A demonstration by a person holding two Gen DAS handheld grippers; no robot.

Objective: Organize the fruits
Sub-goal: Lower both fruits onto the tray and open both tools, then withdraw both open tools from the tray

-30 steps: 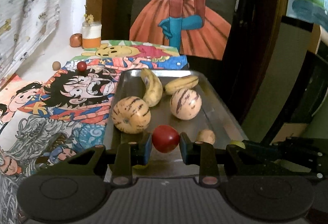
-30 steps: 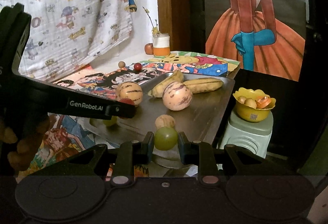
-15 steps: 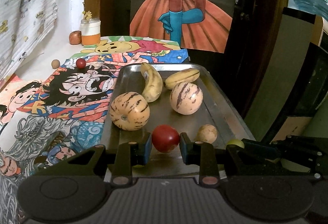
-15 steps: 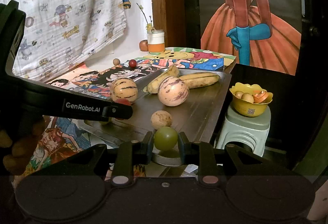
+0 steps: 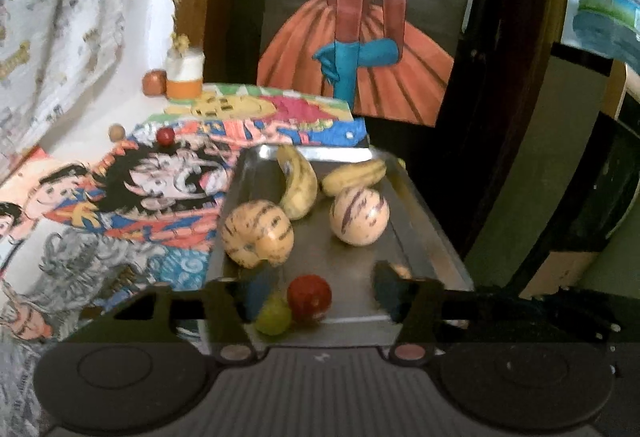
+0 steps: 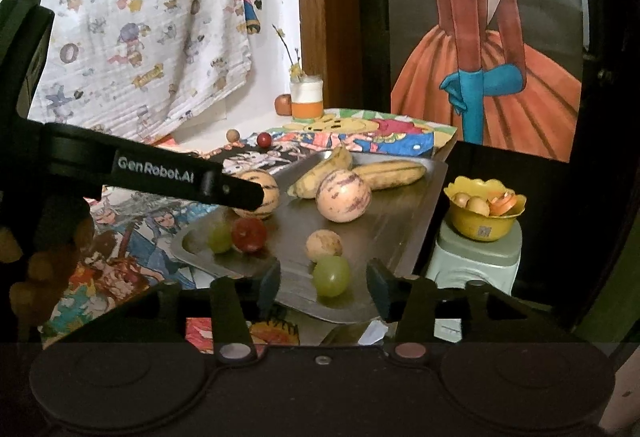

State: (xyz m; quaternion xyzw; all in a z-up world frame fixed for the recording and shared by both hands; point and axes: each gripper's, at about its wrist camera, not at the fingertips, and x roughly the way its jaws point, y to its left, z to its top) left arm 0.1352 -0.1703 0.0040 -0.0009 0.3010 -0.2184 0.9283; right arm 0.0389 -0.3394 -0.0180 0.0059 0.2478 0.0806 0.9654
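- The left gripper [image 5: 316, 295] has its jaws spread; they have just been opening, and the small round red fruit [image 5: 309, 297] sits loose between them on the near end of the flat steel tray [image 5: 416, 215], neither pad touching it.
- A small green grape-like fruit [image 5: 273, 315] lies against the red fruit's near left side, at the tray's near left corner.
- The right gripper [image 6: 323, 281] likewise has its jaws spread after just opening; a second round green fruit [image 6: 331, 276] rests on the tray's near right edge between them, clear of both pads.
- Just beyond that green fruit, touching it or nearly so, sits a small tan round fruit [image 6: 323, 244].
- In the right wrist view the left gripper's black arm [image 6: 160, 173] crosses above the tray's left side.
- Mid-tray, two pale striped melon-like fruits stand apart: one on the left [image 5: 257, 233], one on the right [image 5: 359, 215].
- Behind them two yellow bananas [image 5: 298, 185] lie at the far end.
- The tray rests on a counter covered with a bright cartoon-print cloth [image 5: 120, 197].
- Farther left on the cloth sit a tiny red ball [image 5: 165, 136] and a tan ball [image 5: 116, 132].
- At the far wall stands a white-and-orange jar [image 5: 184, 75].
- Right of the counter, a yellow plastic bowl [image 6: 482, 215] sits on a pale stool [image 6: 472, 257].
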